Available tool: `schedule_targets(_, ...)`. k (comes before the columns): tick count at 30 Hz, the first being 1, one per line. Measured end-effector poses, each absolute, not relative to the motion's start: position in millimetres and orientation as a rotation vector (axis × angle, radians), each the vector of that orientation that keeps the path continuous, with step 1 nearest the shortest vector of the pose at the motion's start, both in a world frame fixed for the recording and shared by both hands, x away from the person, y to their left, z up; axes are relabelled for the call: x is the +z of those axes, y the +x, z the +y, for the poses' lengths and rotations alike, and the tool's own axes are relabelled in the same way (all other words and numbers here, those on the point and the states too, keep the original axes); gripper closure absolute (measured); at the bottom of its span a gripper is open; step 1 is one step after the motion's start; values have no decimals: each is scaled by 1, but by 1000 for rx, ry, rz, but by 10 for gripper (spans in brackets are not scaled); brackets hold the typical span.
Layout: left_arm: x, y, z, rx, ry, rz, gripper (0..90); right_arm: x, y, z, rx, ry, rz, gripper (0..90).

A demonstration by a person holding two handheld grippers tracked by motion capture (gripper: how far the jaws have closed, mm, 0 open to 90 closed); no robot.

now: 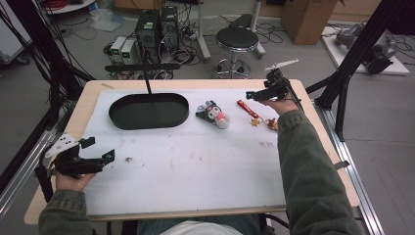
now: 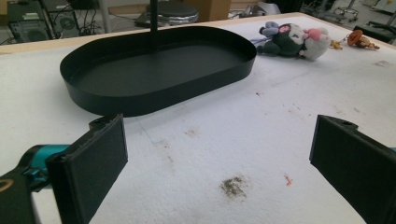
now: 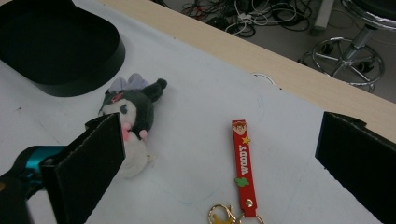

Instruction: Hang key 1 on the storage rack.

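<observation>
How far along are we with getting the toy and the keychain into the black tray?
Nothing looks done: the black oval tray holds nothing. The plush toy and the red Woody keychain both lie on the white mat beside it. In hand: the right gripper hovers open above the keychain, gripping nothing. The left gripper waits open near the table's front corner. Both items remain to be picked and placed.

Black oval tray (image 1: 149, 111), round stool (image 1: 237, 39), cardboard box (image 1: 306, 17)
</observation>
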State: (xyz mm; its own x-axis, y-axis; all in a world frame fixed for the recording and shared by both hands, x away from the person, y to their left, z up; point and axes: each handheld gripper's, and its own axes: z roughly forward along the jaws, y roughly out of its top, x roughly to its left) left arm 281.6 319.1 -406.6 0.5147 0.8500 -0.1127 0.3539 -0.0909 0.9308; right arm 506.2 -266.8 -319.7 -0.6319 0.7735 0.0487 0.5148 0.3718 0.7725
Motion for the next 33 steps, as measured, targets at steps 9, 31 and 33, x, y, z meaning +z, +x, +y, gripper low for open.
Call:
schedule_targets(9,-408,284,320,557,1683,1029,45,-346,537,-262,970,1229,2355,6)
schedule_targets(31,-410,283,320,566,1694,1046,45,-418,571,-235,675,1319,2496,192)
schedule_targets(33,-409,282,320,572,1692,1047,46,-418,570,-232,651,1304,2486,219)
